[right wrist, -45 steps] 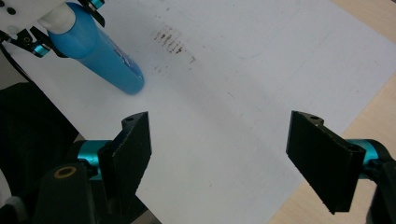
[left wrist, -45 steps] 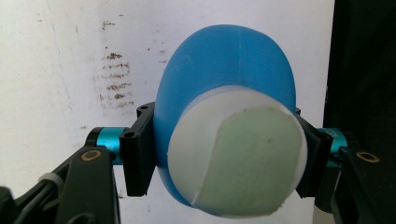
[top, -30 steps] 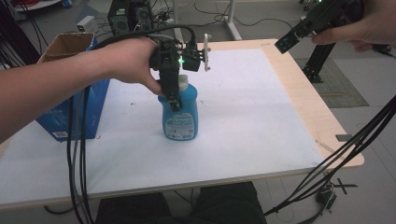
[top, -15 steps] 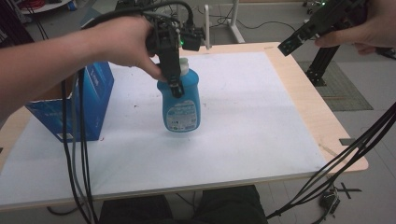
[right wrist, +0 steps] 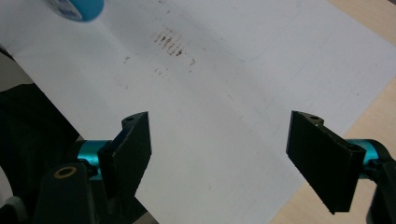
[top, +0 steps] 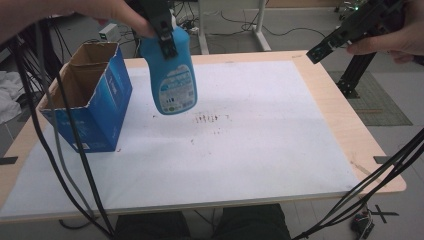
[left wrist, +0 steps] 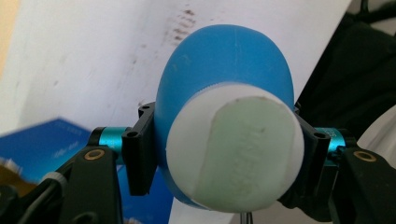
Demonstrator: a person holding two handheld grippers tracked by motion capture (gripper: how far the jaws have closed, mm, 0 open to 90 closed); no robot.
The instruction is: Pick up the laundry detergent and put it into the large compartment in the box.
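1. High view: the left tool [top: 167,42] is clamped on the neck of a blue bottle [top: 172,75], which hangs clear above the counter [top: 280,150] near its far-left part, just beside the open cardboard box [top: 95,100] at the left edge. The middle, right and near parts of the counter lie free. The bottle's label is too small to read. The right tool [top: 320,50] hovers over the far-right corner.
2. Left gripper view: both jaws press the bottle's neck below its white cap [left wrist: 236,149]; the body points away, toward the counter.
3. Right gripper view: the jaws stand wide apart, holding nothing, over bare white counter; the bottle's base [right wrist: 74,9] sits at the top-left.
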